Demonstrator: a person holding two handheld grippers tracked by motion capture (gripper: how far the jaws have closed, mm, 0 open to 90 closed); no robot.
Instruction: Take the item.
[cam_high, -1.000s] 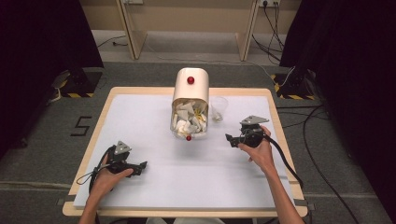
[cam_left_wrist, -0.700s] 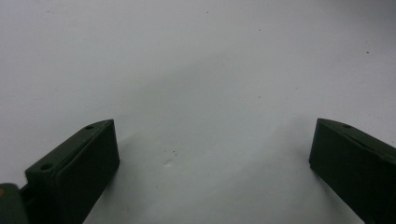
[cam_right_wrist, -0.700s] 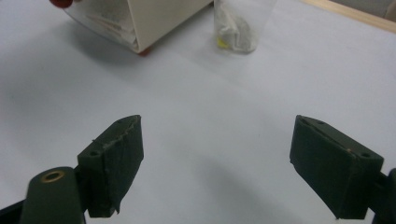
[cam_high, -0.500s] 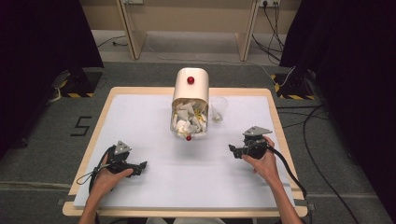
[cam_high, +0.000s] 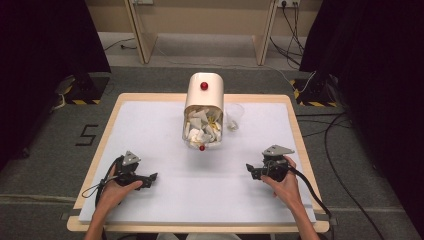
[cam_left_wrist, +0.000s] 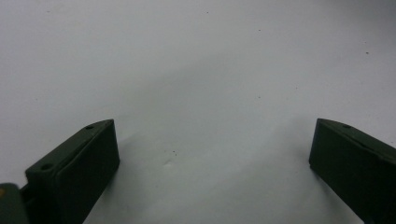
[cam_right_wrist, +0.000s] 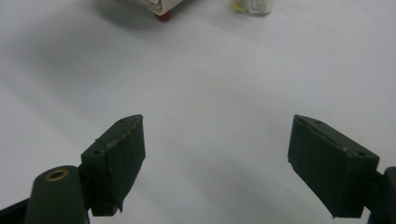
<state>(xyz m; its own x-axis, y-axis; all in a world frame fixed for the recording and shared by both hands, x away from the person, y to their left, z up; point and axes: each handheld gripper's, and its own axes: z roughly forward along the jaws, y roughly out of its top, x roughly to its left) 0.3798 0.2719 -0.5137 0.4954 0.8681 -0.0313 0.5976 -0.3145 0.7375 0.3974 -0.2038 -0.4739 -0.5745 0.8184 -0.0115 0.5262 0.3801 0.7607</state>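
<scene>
A cream bin (cam_high: 204, 100) lies on its side at the table's far middle, a red knob (cam_high: 204, 86) on its upper side. Crumpled paper waste (cam_high: 202, 130) fills its mouth, with a small red ball (cam_high: 202, 148) at the front edge. My left gripper (cam_high: 151, 178) rests low at the near left, open, jaws wide over bare white surface (cam_left_wrist: 196, 93). At the near right my right gripper (cam_high: 249, 170) is open too, nothing between its jaws. In the right gripper view the red ball (cam_right_wrist: 163, 16) and paper scraps (cam_right_wrist: 254, 5) sit at the top edge.
A clear plastic cup (cam_high: 233, 117) lies beside the bin on its right. The white mat (cam_high: 150, 130) covers the wooden table (cam_high: 295, 125). Cables (cam_high: 340, 165) trail on the floor to the right, and dark curtains flank both sides.
My right gripper has moved down the table toward the near right edge. The left gripper and the bin have stayed put.
</scene>
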